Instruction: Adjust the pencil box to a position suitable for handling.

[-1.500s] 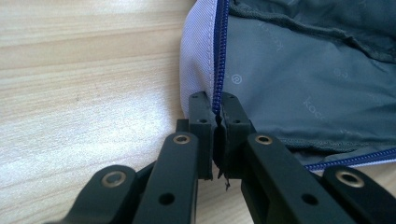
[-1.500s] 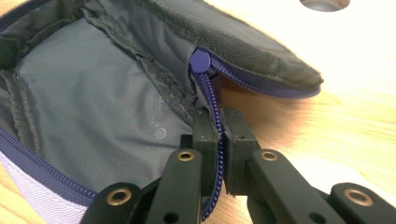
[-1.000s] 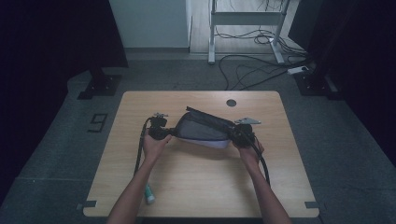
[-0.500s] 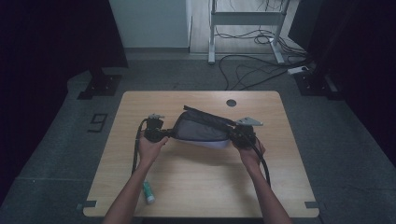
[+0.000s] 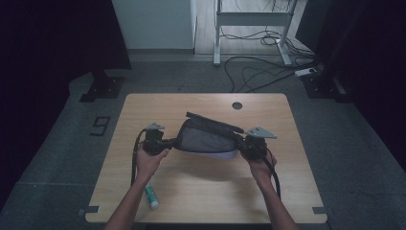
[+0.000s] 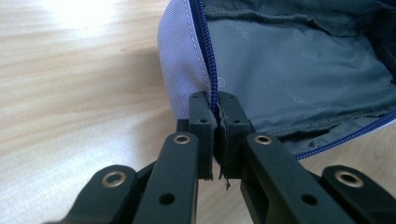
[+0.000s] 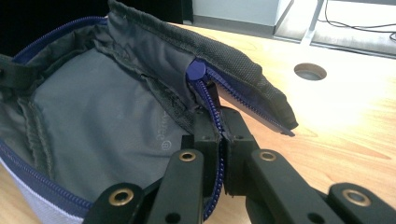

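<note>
The person is holding an open zippered pouch [image 5: 207, 139] stretched between the two tools over the middle of the worktop [image 5: 143, 110], its mouth gaping and its grey lining facing up. The left tool [image 6: 216, 103] is clamping shut on the pouch's left end, right at the blue zipper [image 6: 205, 42] where the lilac outer fabric is folding over; the right tool [image 7: 219, 122] is pinching the right end on the zipper tape, just below the round blue slider [image 7: 195, 71]. To do this step well, I would say both grips should be staying on the seam ends, pulling gently apart and level so the mouth is kept wide without the fabric slipping from the pads, and the black flap [image 5: 213, 122] along the far edge should be kept from drooping into the opening. A green-capped tube [image 5: 151, 196] is lying near the front left of the worktop, well apart from the pouch, perhaps meant to go in. Whether the pouch's underside is resting on the wood or hanging just clear is hard to tell from above, and its bottom is hidden. The tube's label is too small to read.
</note>
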Available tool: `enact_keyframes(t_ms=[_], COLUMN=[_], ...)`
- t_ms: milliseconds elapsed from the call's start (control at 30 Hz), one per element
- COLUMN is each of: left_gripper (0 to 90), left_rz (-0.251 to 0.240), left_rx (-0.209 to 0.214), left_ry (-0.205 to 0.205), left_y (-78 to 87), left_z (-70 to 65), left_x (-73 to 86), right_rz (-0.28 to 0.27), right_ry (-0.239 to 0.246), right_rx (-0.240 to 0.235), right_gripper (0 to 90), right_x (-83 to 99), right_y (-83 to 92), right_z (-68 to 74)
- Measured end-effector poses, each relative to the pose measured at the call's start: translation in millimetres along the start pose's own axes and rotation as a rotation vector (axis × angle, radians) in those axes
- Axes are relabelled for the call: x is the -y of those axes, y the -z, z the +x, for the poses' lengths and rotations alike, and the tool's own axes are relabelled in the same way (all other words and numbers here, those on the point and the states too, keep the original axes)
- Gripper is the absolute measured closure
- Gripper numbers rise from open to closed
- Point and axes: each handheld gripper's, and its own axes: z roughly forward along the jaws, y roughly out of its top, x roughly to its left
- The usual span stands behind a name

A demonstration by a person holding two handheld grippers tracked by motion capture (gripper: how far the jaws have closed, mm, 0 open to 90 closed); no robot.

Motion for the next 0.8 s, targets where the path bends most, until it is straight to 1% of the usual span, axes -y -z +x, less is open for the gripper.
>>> enact_keyframes(t_ms=[33, 67, 100, 233, 400, 433, 467, 500, 533, 667, 800], left_gripper=[85.8, 85.8, 85.7, 85.4, 85.2, 85.1, 85.1, 84.9, 84.9, 84.7, 83.7], left_rz=[0.0, -0.002, -0.002, -0.009, -0.017, -0.017, -0.01, -0.01, 0.002, 0.032, 0.069], left_rx=[0.0, 0.004, 0.004, 0.029, 0.038, 0.038, 0.046, 0.046, 0.051, 0.058, 0.058], left_ry=[0.0, -0.007, -0.007, -0.019, -0.033, -0.033, -0.033, -0.033, -0.029, -0.021, -0.013], left_y=[0.0, 1.7, 1.7, 8.7, 14.9, 14.9, 15.4, 15.4, 14.3, 7.8, -1.0], left_z=[0.0, -2.0, -2.0, -7.1, -14.1, -14.1, -14.5, -14.5, -13.9, -11.7, -9.1], left_x=[0.0, 5.3, 5.3, 17.9, 32.2, 32.2, 37.3, 37.3, 42.1, 52.0, 57.7], right_rz=[-0.002, -0.003, -0.003, -0.01, -0.015, -0.015, -0.01, -0.01, -0.007, 0.01, 0.051], right_ry=[0.0, 0.001, 0.002, 0.011, 0.008, 0.008, 0.006, 0.006, 0.007, 0.003, -0.004], right_rx=[-0.002, -0.004, -0.006, -0.015, -0.029, -0.029, -0.035, -0.035, -0.038, -0.04, -0.041], right_gripper=[85.4, 85.4, 85.4, 85.4, 85.4, 85.4, 85.4, 85.4, 85.3, 85.3, 85.4], right_x=[1.7, 3.5, 5.3, 13.3, 22.3, 22.3, 25.6, 25.6, 29.0, 37.6, 47.1], right_y=[1.6, 3.1, 4.7, 13.5, 22.9, 22.9, 24.8, 24.8, 25.4, 22.0, 14.4], right_z=[0.9, 1.8, 2.8, 7.9, 12.3, 12.3, 13.8, 13.8, 15.2, 15.5, 12.1])
